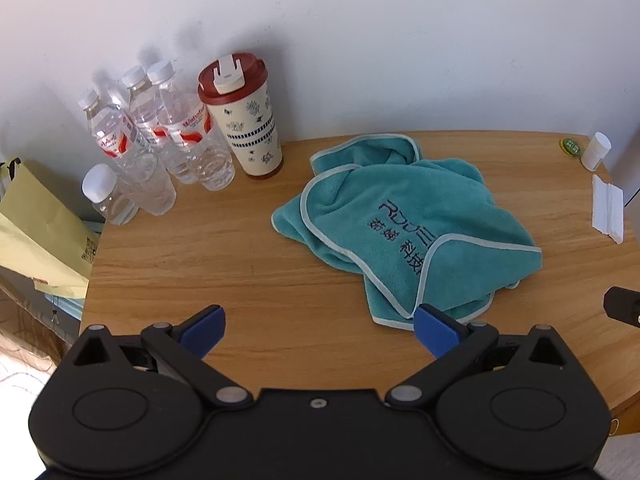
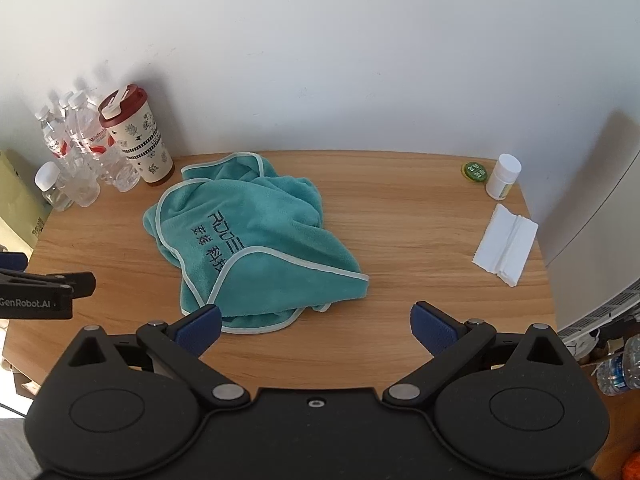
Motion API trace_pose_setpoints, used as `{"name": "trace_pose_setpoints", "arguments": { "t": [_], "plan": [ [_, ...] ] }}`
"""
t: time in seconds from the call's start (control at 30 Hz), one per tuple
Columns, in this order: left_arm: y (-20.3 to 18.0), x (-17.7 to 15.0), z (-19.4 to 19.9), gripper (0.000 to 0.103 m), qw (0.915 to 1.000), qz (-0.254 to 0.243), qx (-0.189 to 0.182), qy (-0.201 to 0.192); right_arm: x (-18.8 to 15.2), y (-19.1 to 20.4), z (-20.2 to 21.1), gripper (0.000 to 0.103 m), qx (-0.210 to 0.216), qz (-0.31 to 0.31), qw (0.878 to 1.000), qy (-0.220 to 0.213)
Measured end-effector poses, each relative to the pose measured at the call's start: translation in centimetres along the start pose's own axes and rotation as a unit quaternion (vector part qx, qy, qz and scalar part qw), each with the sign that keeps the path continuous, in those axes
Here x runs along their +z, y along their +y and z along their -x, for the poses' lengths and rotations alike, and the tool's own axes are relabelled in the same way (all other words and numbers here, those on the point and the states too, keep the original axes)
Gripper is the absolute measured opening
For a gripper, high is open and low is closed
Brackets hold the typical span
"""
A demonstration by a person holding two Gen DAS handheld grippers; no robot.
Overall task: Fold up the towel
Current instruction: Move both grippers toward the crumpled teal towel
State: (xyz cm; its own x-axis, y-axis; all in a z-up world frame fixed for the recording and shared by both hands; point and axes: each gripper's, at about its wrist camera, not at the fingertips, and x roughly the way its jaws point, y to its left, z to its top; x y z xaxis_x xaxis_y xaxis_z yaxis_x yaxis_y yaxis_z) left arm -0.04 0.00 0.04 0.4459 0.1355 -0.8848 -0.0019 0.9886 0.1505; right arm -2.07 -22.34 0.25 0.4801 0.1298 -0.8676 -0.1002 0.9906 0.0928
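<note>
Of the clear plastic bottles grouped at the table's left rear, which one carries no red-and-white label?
The short bottle at the front-left of the group, nearest the table edge. It is squat with a wide white cap and plain sides; the taller bottles behind it wear red-and-white labels.

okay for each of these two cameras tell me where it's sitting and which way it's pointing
Left wrist: on the left gripper, above the table's near edge, facing the wall; towel ahead right, bottles far left; own open fingers show.
Right wrist: on the right gripper, same heading; towel ahead left; own open fingers and the left gripper's tip show.
Shared: towel, cup, bottles.
</note>
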Motion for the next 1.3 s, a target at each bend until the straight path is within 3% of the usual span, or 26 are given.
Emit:
{"name": "trace_pose_setpoints", "arguments": {
  "t": [0.17,0.3,1.3],
  "plan": [
    [-0.2,-0.9,0.3,0.102,0.9999,0.002,0.007,-0.014,-0.5,0.2,0.2,0.103,0.001,-0.001,1.0,-0.003],
    [0.0,-0.4,-0.1,0.102,0.9999,0.003,0.002,0.01,-0.5,-0.1,0.1,0.103,0.008,0.0,1.0,0.004],
    [1.4,-0.9,-0.6,0.102,0.9995,0.018,-0.001,0.025,-0.1,0.7,0.1,0.103,0.011,0.021,1.0,-0.009]
  ]
}}
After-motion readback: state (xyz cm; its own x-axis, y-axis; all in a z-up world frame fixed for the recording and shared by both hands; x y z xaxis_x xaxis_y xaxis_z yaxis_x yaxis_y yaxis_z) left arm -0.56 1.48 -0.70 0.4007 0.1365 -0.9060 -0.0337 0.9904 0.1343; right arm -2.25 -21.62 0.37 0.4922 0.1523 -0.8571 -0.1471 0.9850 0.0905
